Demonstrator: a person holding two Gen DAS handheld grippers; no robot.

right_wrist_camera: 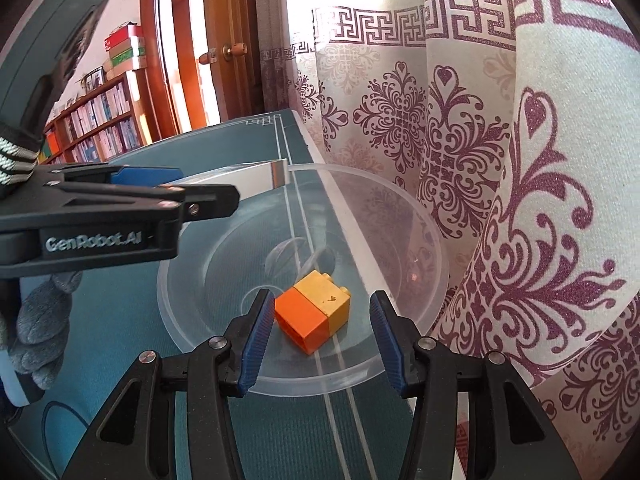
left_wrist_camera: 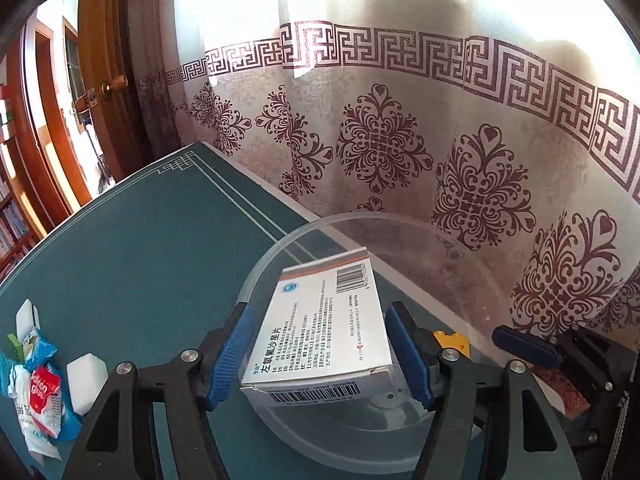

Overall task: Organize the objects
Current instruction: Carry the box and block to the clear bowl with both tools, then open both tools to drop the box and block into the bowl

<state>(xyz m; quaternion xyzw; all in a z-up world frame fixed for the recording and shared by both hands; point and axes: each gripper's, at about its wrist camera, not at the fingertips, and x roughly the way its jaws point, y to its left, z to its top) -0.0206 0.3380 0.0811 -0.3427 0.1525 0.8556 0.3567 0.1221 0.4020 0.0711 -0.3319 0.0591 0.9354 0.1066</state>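
While left claw [left_wrist_camera: 320, 354] grips box [left_wrist_camera: 320, 320] | right claw [right_wrist_camera: 322, 338] agape (empty) | green mat [left_wrist_camera: 140, 240], curtain [left_wrist_camera: 440, 140]

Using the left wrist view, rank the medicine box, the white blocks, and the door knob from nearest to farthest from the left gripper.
From the left gripper:
1. Medicine box, between its fingers, over the clear bowl.
2. White blocks, low on the left of the green table, beside the snack packets.
3. Door knob, far upper left, beyond the table.
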